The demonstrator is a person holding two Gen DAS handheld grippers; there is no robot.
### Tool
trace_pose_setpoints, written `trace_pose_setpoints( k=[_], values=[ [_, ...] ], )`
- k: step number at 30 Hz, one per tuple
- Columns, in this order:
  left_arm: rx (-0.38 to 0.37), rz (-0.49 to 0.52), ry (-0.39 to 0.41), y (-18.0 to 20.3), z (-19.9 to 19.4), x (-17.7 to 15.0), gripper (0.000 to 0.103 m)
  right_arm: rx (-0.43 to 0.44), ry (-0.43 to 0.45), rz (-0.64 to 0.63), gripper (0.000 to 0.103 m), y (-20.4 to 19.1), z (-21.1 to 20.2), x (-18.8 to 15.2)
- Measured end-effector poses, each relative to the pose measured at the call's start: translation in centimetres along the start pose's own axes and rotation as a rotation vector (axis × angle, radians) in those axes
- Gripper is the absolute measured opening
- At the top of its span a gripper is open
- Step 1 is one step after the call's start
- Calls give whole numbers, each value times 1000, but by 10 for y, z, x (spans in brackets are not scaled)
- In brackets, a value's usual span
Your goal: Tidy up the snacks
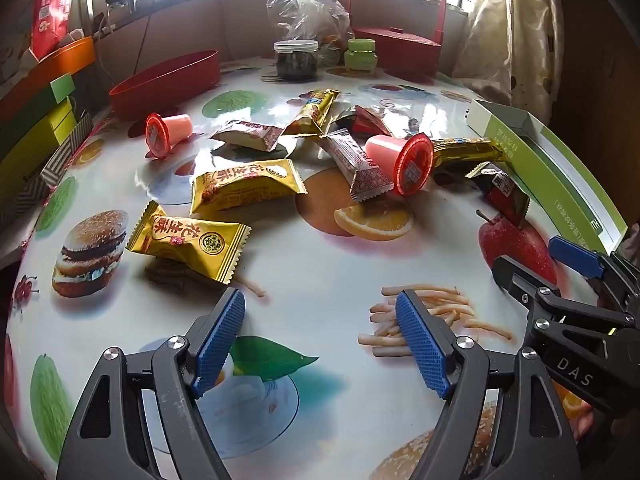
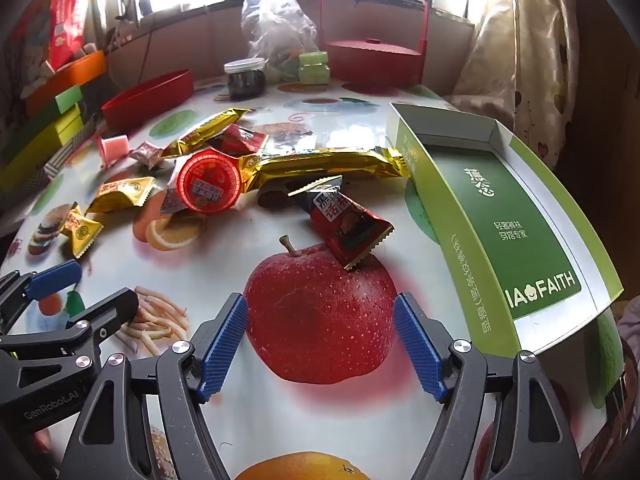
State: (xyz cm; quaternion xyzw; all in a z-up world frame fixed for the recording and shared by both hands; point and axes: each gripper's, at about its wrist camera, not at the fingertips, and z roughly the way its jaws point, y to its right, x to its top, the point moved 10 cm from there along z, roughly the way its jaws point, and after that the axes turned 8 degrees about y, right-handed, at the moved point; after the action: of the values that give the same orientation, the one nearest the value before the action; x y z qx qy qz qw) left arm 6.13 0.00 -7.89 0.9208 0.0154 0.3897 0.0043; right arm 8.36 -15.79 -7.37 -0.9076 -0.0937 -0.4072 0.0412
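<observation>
- My left gripper (image 1: 320,344) stands with jaws spread wide and nothing between them, low in its own frame above the printed plastic tablecloth (image 1: 320,264); my right gripper (image 2: 320,344) is spread just as wide and empty, framing the printed red apple (image 2: 320,312).
- The snacks lie loose mid-table: two yellow crinkle-edged peanut-candy packets (image 1: 188,240), a pink jelly cup with a red foil lid (image 1: 404,162) on its side, a long gold foil bar (image 2: 324,164), and a dark red triangular sachet (image 2: 348,228).
- Only the left view shows the second pink jelly cup's red lid (image 1: 158,136), upper left of the pile.
- Only the right view looks into the open green-and-white cardboard box (image 2: 516,216) at right; the left view catches just its edge.
- Each view catches the other gripper at its lower side edge.
- Both show the red oval tray (image 1: 168,80) upper left, and a dark-filled clear jar (image 1: 296,60) at the far end.
</observation>
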Motion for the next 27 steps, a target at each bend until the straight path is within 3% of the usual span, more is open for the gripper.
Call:
trace_pose_setpoints(
  k=[27],
  values=[
    [22,-17,21,-4,-2,4,78,-3,19,11,76,1,-3,-1]
  ],
)
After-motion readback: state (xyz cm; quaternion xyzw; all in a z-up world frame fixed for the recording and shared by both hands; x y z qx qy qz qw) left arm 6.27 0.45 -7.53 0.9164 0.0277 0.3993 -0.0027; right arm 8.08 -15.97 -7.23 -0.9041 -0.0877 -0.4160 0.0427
